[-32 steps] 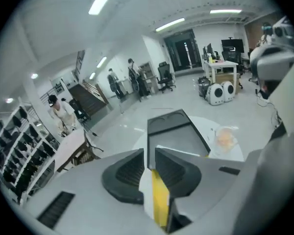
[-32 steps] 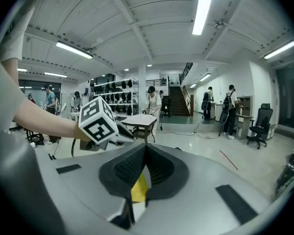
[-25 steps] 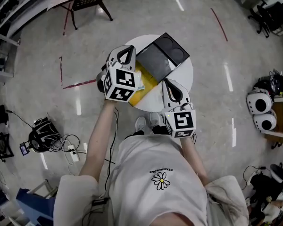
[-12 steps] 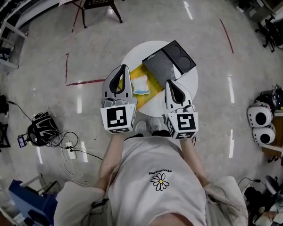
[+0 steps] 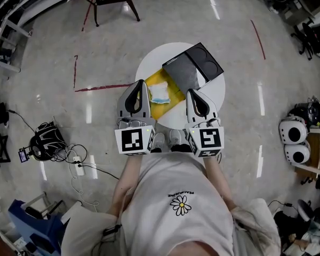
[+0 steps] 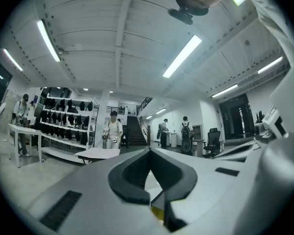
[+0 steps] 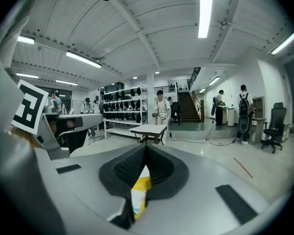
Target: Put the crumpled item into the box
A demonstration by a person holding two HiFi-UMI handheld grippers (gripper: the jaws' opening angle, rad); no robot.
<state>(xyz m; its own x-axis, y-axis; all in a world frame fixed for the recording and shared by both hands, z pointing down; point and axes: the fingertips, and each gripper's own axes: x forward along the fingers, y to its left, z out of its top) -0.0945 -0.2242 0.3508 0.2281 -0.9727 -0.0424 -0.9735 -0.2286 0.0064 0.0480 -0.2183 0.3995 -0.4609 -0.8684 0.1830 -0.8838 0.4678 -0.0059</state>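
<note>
Head view showed left tongs (image 5: 139,84) and right tongs (image 5: 193,94) both closed and empty, with the crumpled item (image 5: 160,94) lying between their tips on a yellow sheet (image 5: 153,79), beside the box (image 5: 192,68); reaching in unopened could shove it off the table (image 5: 216,92)

Tabletop (image 5: 216,89): near rim hidden behind left claw (image 5: 138,82) and right claw (image 5: 193,92). Yellow sheet (image 5: 149,82): far corner covered by box (image 5: 192,65). Crumpled item (image 5: 160,94): too small to identify.

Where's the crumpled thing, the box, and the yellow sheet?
crumpled thing (image 5: 160,93): head view, its pale middle.
box (image 5: 182,74): head view, the bare grey inside.
yellow sheet (image 5: 156,79): head view, a bare part just beyond the crumpled thing.
</note>
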